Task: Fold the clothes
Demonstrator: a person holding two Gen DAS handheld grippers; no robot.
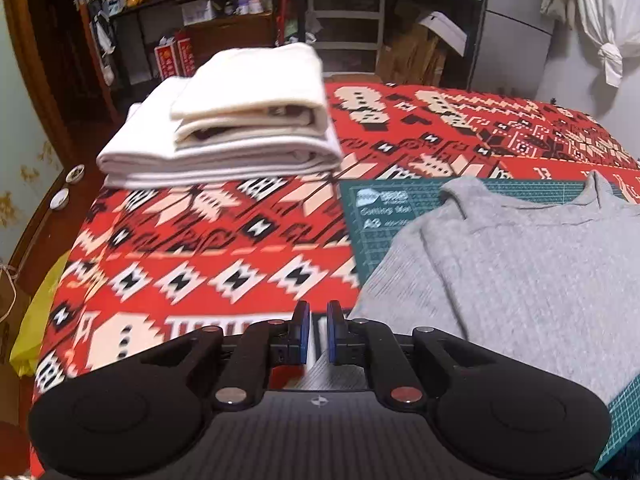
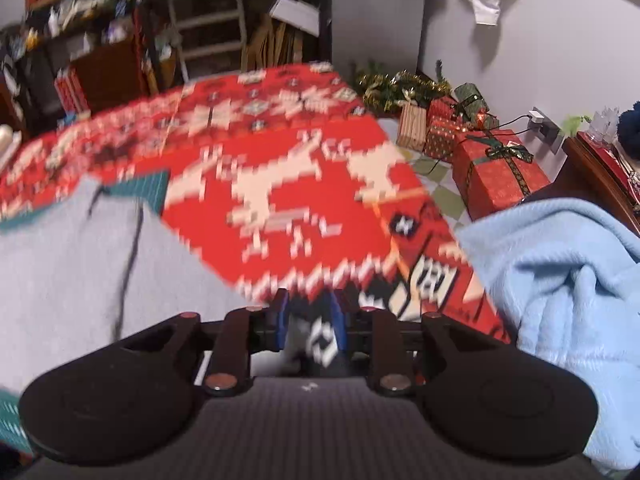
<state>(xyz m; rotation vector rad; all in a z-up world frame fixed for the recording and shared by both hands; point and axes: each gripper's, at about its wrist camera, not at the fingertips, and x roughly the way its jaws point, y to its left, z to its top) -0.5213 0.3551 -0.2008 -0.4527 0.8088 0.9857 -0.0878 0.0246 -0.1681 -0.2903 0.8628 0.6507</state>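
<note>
grey sweater (image 1: 520, 276) flat on cutting mat (image 1: 374, 232), collar far end, long axis running away | left gripper (image 1: 318, 334) narrow gap, empty, at near-left hem (closer) | right gripper (image 2: 308, 330) part-open, empty, off right edge (blurred)

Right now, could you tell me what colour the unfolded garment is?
Plain light grey garment, clearest in the left wrist view.
</note>
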